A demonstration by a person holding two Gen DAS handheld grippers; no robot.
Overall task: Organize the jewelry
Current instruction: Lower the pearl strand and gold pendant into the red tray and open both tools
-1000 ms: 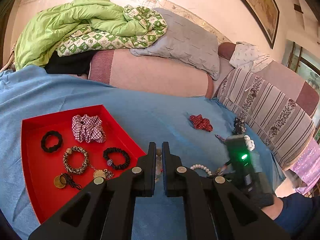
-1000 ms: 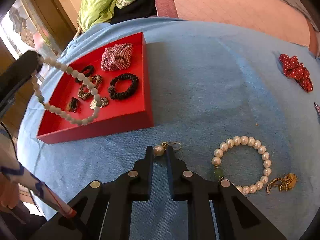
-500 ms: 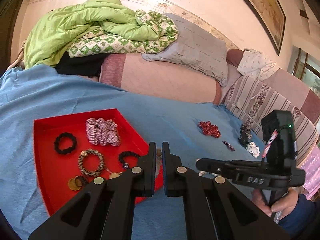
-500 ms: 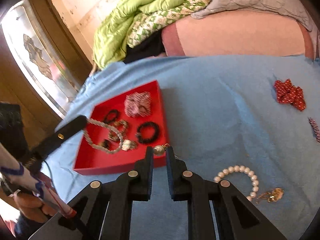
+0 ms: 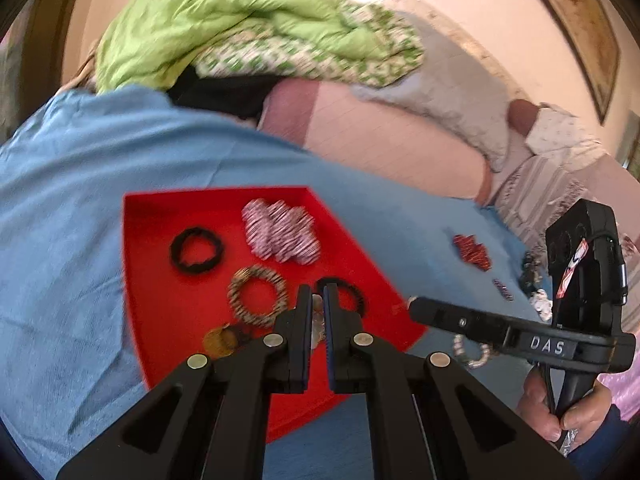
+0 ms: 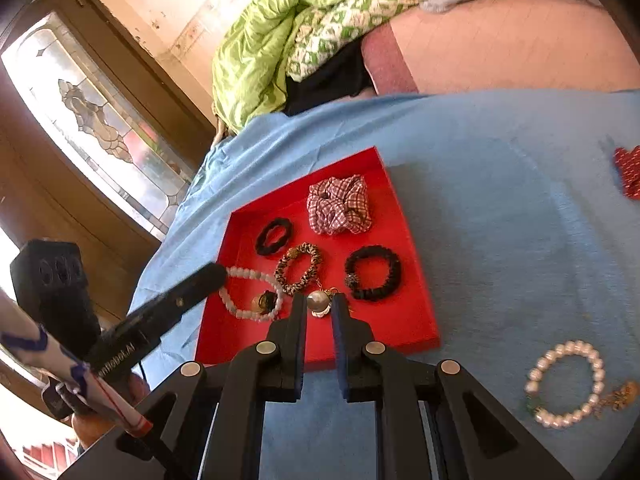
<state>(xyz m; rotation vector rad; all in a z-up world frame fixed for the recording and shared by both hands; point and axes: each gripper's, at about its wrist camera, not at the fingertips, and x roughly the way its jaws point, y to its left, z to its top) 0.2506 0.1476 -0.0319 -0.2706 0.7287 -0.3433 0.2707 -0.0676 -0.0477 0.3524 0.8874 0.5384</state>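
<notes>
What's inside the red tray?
In the red tray: a checked scrunchie, two black hair ties, a leopard-print one, and a gold pendant. A white bead string hangs over it. The right claw covers part of the near edge.

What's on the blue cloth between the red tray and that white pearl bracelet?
Nothing: in the right wrist view the blue cloth is bare between the red tray and the pearl bracelet.
</notes>
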